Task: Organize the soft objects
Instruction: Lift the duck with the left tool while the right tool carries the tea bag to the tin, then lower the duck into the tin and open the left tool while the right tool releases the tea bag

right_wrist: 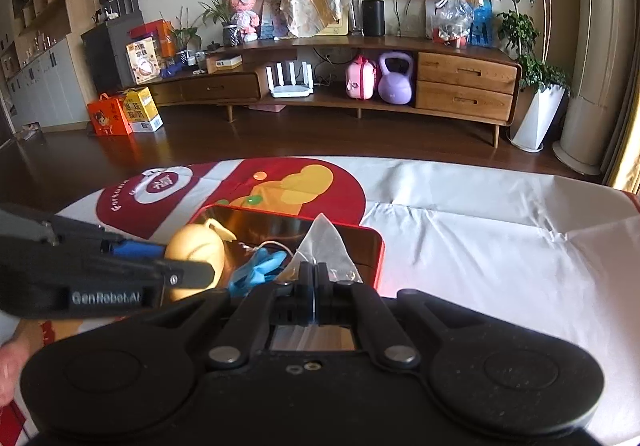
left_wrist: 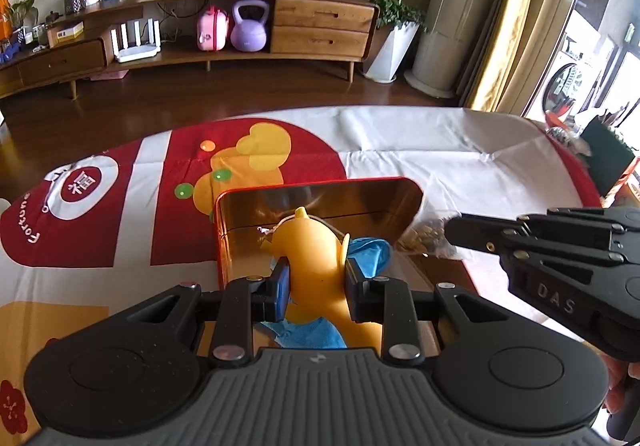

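Left tongs (left_wrist: pixel 316 278) pinching yellow toy (left_wrist: pixel 310 258); right tongs (right_wrist: pixel 315 278) clamping clear bag (right_wrist: pixel 322 242)

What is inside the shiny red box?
Inside the red box lies a crumpled blue thing. The left gripper holds a yellow squishy toy over it, hiding part of the bottom. The right gripper pinches a clear plastic bag above it.

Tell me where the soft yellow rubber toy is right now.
The soft yellow rubber toy is clamped in the left gripper, above the red-rimmed metal tin and a crumpled blue cloth.
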Motion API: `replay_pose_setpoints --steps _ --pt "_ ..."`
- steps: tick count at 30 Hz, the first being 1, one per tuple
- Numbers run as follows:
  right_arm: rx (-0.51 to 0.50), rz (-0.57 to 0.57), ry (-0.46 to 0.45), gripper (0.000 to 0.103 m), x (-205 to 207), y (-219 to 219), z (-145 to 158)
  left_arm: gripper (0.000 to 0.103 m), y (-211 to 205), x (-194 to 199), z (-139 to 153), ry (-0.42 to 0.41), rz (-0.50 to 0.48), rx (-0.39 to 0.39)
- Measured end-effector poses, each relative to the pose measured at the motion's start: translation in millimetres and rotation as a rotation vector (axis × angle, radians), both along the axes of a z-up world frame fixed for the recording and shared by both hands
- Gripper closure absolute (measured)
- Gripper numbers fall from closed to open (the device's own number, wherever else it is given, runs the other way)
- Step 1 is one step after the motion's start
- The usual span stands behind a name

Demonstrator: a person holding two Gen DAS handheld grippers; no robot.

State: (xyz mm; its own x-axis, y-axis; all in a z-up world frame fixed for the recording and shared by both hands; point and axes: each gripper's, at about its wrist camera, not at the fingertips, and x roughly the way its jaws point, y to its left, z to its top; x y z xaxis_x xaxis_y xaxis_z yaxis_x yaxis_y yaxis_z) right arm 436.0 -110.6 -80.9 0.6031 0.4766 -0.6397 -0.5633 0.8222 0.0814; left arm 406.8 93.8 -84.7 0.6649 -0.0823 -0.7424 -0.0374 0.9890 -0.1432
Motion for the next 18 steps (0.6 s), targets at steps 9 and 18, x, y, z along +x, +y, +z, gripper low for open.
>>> replay_pose_setpoints --steps 9,18 --pt "-0.001 -0.034 0.054 0.103 25 10 -25 0.076 -1 22 -22 0.022 0.004 0.017" --pt "-0.038 -0.042 0.074 0.096 32 15 -42 0.076 0 32 -40 0.052 0.012 0.018"
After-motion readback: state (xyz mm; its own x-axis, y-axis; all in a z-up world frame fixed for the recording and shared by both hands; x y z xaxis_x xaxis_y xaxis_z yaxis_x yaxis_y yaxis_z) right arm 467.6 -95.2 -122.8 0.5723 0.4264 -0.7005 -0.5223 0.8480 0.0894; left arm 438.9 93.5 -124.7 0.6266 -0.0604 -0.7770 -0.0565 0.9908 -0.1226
